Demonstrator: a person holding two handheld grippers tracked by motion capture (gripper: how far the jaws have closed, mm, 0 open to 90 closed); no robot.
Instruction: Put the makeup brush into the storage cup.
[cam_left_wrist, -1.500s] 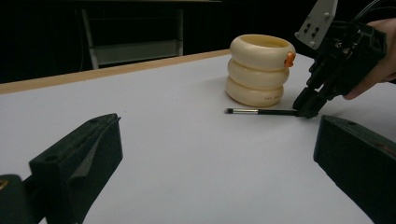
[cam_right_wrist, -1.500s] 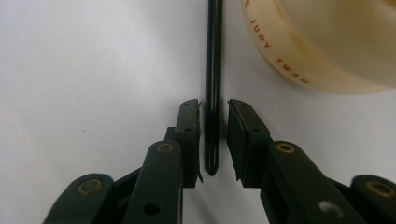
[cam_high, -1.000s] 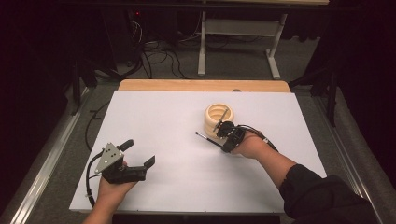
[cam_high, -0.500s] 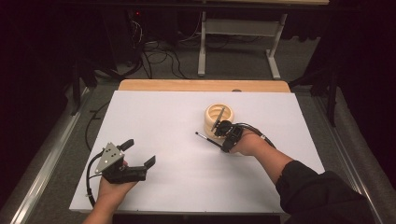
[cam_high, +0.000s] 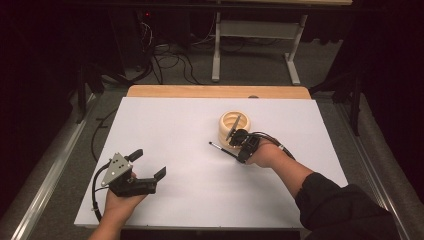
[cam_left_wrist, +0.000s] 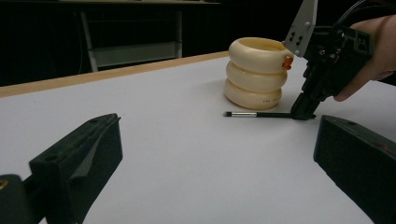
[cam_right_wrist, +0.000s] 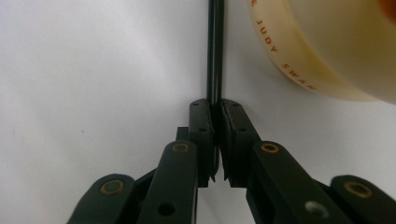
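And there it is: the right gripper (cam_high: 239, 148) has its fingers (cam_right_wrist: 201, 122) pinched tight on the handle of the thin black brush (cam_high: 220, 148), which lies flat on the white desk (cam_high: 170, 125) just beside the cream ringed holder (cam_high: 231, 123). Over at the near left, the left gripper (cam_high: 150, 170) sits low over the desk, fingers (cam_left_wrist: 79, 158) spread wide with nothing between them.

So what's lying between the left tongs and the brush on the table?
Nothing: in the high view, bare white table separates the left tongs from the brush.
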